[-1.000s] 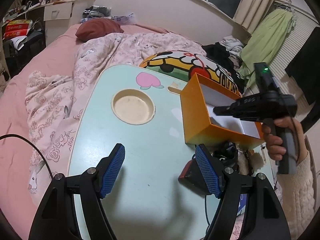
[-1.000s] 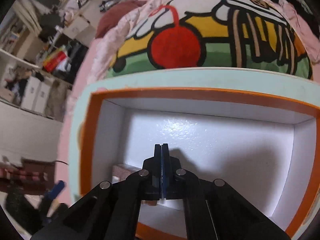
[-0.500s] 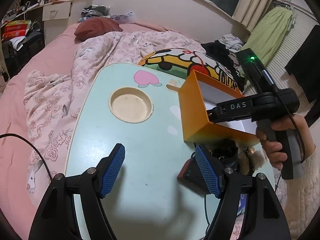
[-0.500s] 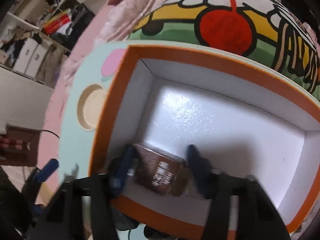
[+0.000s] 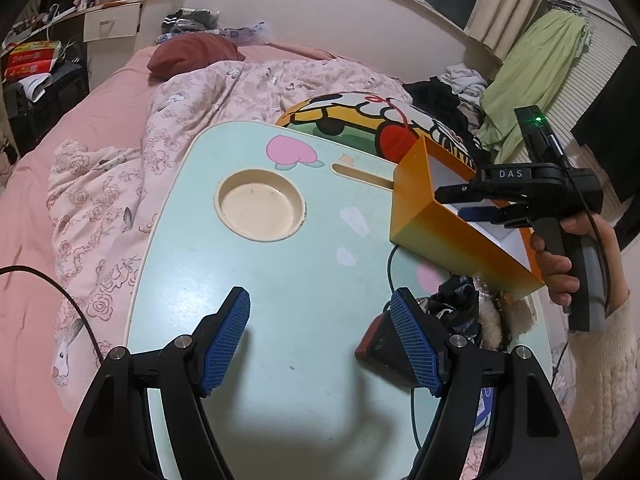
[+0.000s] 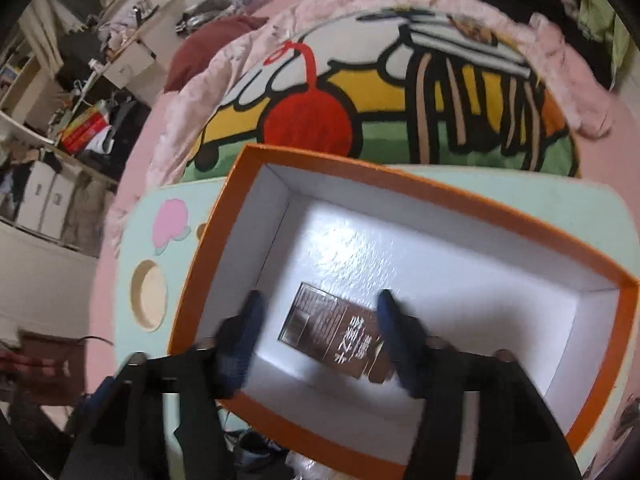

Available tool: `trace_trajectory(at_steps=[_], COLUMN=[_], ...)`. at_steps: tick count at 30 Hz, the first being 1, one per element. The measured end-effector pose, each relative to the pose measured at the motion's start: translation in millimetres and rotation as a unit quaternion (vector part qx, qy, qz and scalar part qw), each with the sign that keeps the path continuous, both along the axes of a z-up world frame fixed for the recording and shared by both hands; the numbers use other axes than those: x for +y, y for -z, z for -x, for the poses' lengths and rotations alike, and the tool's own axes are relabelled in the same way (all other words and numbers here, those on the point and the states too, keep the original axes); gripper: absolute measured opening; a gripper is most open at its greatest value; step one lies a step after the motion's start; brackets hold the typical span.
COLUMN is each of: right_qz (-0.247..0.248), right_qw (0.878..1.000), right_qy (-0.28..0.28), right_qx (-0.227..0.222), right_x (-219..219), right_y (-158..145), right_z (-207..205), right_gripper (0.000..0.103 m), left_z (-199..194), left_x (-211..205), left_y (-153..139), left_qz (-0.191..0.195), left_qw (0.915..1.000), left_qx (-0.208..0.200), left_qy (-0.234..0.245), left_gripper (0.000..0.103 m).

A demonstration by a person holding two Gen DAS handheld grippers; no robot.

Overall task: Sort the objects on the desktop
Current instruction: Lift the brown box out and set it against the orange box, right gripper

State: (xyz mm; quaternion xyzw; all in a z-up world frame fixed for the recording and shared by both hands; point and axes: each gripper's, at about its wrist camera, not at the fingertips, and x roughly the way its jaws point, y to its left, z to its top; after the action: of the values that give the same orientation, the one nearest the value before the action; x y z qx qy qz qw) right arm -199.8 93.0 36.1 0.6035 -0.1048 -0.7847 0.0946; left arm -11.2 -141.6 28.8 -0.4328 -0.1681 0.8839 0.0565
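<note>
Right claw [image 6: 320, 334] spread wide, holding nothing, poised over the near end of the orange box [image 6: 404, 196]. Brown packet [image 6: 334, 334] lies flat on the box's white floor, near its front-left corner, between the two blurred fingers but apparently touched by neither. Box sits along the counter's [image 5: 256, 272] far right edge.

Left claw [image 5: 320, 340] also wide and empty, hovering over the counter's near edge. Just beside its right finger: a dark red-edged object [image 5: 380, 350], then a heap of dark wrappers and something furry [image 5: 476, 312] at the near right corner. Exact items hard to tell.

Judgement: the drop looks done. Best lift the right claw straight up and clear of the box wall, so the cardboard isn't dragged, then go for the heap.

Counter is a mint lap table with a round recessed cup holder [image 5: 260, 208] toward the far left, standing on a pink bed [image 5: 80, 128]. Cartoon cushion [image 6: 380, 96] beyond the far edge. Cluttered shelves, green garment [image 5: 536, 64] hanging.
</note>
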Motion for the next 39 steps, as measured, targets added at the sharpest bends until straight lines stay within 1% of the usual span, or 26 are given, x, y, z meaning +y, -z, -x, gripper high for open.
trace_trajectory(at_steps=[1, 2, 3, 4, 6, 7, 8, 10, 13, 15, 16, 19, 22, 23, 24, 25, 27, 29, 31, 32, 34, 36, 37, 38, 39], right_qz=[-0.023, -0.060, -0.053, -0.047, -0.065, -0.060, -0.051, -0.051, -0.046, -0.050, -0.050, -0.021, -0.008, 0.002, 0.010, 0.016, 0.017, 0.015, 0.031, 0.037, 0.066, 0.090, 0.097, 0.107, 0.109], right_qw=[1.000, 0.998, 0.998, 0.998, 0.997, 0.997, 0.997, 0.997, 0.996, 0.996, 0.996, 0.996, 0.990, 0.987, 0.985, 0.984, 0.984, 0.986, 0.989, 0.989, 0.981, 0.969, 0.963, 0.956, 0.953], right_qy=[-0.003, -0.006, -0.005, -0.012, -0.028, -0.037, -0.050, -0.063, -0.075, -0.066, -0.061, -0.041, -0.035, -0.040, -0.047, -0.054, -0.063, -0.071, -0.075, -0.075, -0.063, -0.018, -0.002, 0.004, -0.001], right_qx=[-0.008, -0.030, -0.027, -0.036, -0.017, -0.011, -0.006, -0.007, 0.010, 0.030, 0.041, 0.082, 0.137, 0.156, 0.165, 0.170, 0.168, 0.147, 0.122, 0.123, 0.172, 0.231, 0.249, 0.273, 0.284], right_x=[-5, -11, -13, -17, -32, -36, -44, -58, -73, -73, -61, -47, -27, -18, 5, 8, 28, 51, 53, 59, 68, 85, 90, 93, 94], right_y=[3, 13, 16, 21, 22, 21, 18, 19, 18, 16, 17, -8, -42, -55, -70, -74, -75, -64, -47, -44, -42, -45, -46, -46, -45], right_z=[0, 1, 1, 2, 3, 3, 4, 8, 11, 15, 6, -2, -32, -52, -77, -89, -126, -160, -162, -167, -169, -185, -193, -207, -217], right_gripper=[0.070, 0.075, 0.083, 0.087, 0.084, 0.077, 0.061, 0.058, 0.057, 0.056, 0.056, 0.056, 0.056, 0.056, 0.056, 0.056, 0.056, 0.057, 0.058, 0.058, 0.060, 0.073, 0.082, 0.086, 0.087], left_z=[0, 0, 0, 0, 1, 1, 1, 1, 1, 0, 0, -1, -2, -3, -3, -3, -3, -3, -3, -3, -6, -10, -13, -14, -17], left_x=[1, 2, 2, 2, 3, 3, 3, 4, 4, 3, 2, 0, 0, 1, 3, 6, 15, 25, 39, 44, 57, 65, 69, 73, 79], left_y=[0, 0, 0, 1, 2, 2, 2, 2, 1, 1, 0, -1, -3, -2, -2, -2, 0, 2, 4, 3, 4, 2, 0, -1, -2], left_qz=[0.001, 0.001, 0.002, 0.001, 0.002, 0.002, 0.002, 0.002, 0.001, 0.000, 0.000, -0.002, -0.003, -0.002, 0.001, 0.004, 0.009, 0.011, 0.014, 0.015, 0.014, 0.008, 0.008, 0.010, 0.016], left_qw=[1.0000, 1.0000, 1.0000, 0.9999, 0.9999, 0.9999, 0.9999, 0.9999, 0.9999, 0.9999, 0.9999, 0.9999, 0.9999, 0.9999, 0.9999, 0.9998, 0.9995, 0.9990, 0.9982, 0.9979, 0.9971, 0.9967, 0.9963, 0.9958, 0.9946], left_qx=[0.000, 0.001, 0.000, 0.000, -0.002, -0.002, -0.002, -0.003, -0.001, 0.000, 0.001, 0.003, 0.006, 0.006, 0.006, 0.005, 0.002, -0.002, -0.005, -0.005, 0.000, 0.011, 0.017, 0.019, 0.021], left_qy=[0.001, 0.002, 0.003, 0.013, 0.013, 0.014, 0.014, 0.014, 0.016, 0.015, 0.014, 0.012, 0.013, 0.014, 0.016, 0.019, 0.031, 0.042, 0.059, 0.063, 0.075, 0.080, 0.084, 0.089, 0.101], left_gripper=[0.073, 0.073, 0.073, 0.073, 0.073, 0.073, 0.073, 0.073, 0.073, 0.073, 0.073, 0.073, 0.073, 0.073, 0.073, 0.073, 0.073, 0.073, 0.073, 0.073, 0.073, 0.073, 0.073, 0.073, 0.073])
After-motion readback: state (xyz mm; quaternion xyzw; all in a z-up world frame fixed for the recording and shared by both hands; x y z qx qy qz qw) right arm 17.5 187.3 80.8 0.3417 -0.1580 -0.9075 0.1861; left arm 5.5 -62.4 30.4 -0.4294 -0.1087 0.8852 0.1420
